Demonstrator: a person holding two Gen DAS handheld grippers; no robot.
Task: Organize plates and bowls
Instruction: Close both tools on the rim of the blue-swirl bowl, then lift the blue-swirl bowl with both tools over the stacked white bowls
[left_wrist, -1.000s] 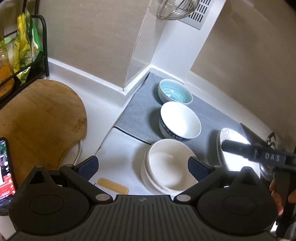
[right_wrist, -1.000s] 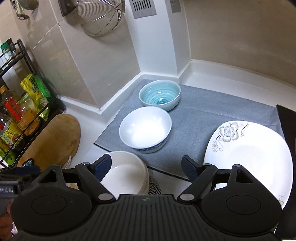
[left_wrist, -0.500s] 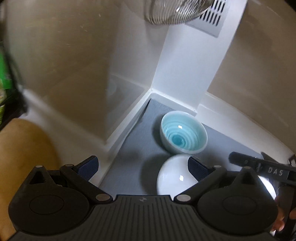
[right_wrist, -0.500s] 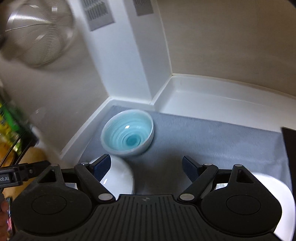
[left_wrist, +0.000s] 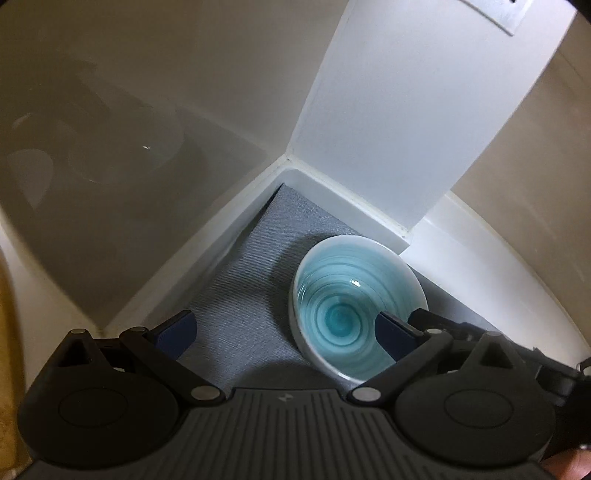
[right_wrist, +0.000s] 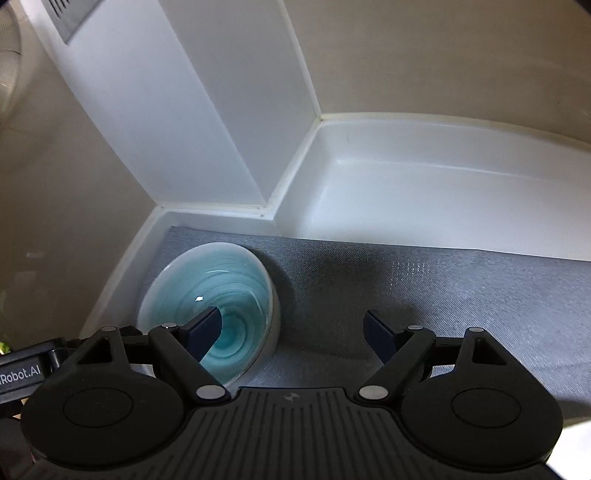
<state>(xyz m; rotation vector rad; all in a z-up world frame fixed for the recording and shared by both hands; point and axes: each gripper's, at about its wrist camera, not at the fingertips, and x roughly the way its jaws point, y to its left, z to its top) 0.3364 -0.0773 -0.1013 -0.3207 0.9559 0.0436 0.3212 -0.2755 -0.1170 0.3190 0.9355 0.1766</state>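
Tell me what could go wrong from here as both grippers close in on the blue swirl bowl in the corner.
1. Both open grippers, left and right, converge on one blue swirl bowl; the tools could collide over it.
2. The bowl sits near the raised white ledge; a nudge could knock it against that edge.
3. It rests on the grey mat, and its glazed rim may slip from a one-sided pinch.

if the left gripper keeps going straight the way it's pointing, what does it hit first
Probably the grey mat. The open left gripper points at bare mat just left of the blue bowl; its right finger overlaps the bowl's rim, so it might clip that, though depth is unclear.
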